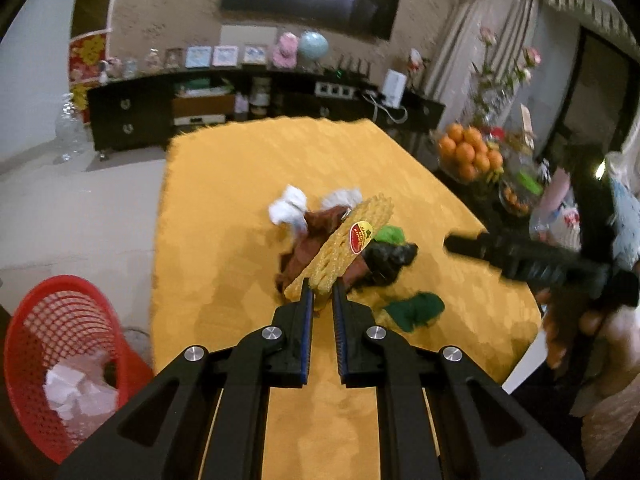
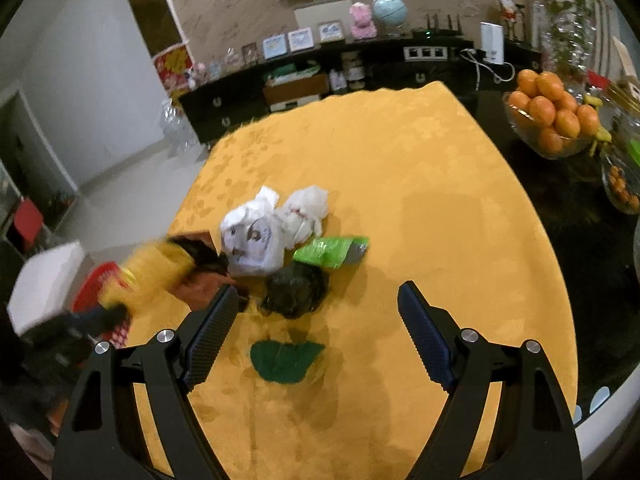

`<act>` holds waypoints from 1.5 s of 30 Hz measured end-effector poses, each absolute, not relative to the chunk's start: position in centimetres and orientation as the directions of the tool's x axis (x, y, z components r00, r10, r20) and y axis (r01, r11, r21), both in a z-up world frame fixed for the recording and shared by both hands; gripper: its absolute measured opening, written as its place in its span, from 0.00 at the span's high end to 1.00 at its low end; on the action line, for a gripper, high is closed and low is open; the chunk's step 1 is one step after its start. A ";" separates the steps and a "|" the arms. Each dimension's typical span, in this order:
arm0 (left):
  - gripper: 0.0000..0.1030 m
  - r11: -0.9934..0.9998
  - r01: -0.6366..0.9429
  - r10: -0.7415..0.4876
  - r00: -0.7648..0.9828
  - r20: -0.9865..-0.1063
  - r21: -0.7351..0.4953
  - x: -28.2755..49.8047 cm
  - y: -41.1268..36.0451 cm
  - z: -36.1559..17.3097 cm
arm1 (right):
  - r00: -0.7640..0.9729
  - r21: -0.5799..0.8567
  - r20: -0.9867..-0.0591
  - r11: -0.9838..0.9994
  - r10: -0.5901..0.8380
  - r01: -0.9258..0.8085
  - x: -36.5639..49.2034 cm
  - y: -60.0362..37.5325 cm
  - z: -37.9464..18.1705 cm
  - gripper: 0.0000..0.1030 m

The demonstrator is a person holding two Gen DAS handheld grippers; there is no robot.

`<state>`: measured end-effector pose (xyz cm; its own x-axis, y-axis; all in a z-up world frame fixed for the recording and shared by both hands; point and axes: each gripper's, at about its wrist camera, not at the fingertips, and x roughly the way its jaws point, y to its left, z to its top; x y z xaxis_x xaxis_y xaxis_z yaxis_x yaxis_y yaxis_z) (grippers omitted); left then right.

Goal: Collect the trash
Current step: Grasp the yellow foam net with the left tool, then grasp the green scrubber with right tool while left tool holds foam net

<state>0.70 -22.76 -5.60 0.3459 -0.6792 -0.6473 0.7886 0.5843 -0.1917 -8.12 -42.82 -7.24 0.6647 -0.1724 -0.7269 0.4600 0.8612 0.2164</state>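
My left gripper (image 1: 323, 288) is shut on a yellow foam fruit net (image 1: 344, 244) with a red sticker, held above the yellow-clothed table (image 1: 224, 208). In the right wrist view the net (image 2: 156, 272) shows as a yellow blur at the left. My right gripper (image 2: 314, 300) hangs open over the trash pile: a crumpled black bag (image 2: 294, 290), a dark green scrap (image 2: 286, 360), a light green wrapper (image 2: 332, 250), white plastic bags (image 2: 256, 240) and a brown wrapper (image 2: 200, 286). Nothing is between its fingers.
A red mesh basket (image 1: 60, 320) with white paper in it stands on the floor left of the table. A bowl of oranges (image 2: 552, 116) and other dishes sit on the dark surface at the right. A dark cabinet (image 1: 132, 112) lines the far wall.
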 end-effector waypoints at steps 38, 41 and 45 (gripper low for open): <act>0.91 0.765 0.617 -0.612 0.605 -0.510 -0.185 3.6 -12.6 0.2 | 0.714 0.097 -0.639 0.890 -0.287 0.445 -8.1 -39.9 -4.5 0.52; 0.91 0.782 0.597 -0.594 0.628 -0.503 -0.178 3.9 -12.0 0.5 | 0.737 0.106 -0.618 0.899 -0.275 0.424 -7.5 -39.4 -3.5 0.52; 0.91 0.798 0.574 -0.581 0.651 -0.488 -0.184 4.2 -10.8 1.0 | 0.767 0.131 -0.593 0.911 -0.243 0.390 -6.0 -38.9 -1.7 0.52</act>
<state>4.22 -10.80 1.02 0.6511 -0.5809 -0.4885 0.5741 0.7979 -0.1837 -5.95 -38.86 -1.68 0.7673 -0.2434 -0.5934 0.3902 0.9114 0.1306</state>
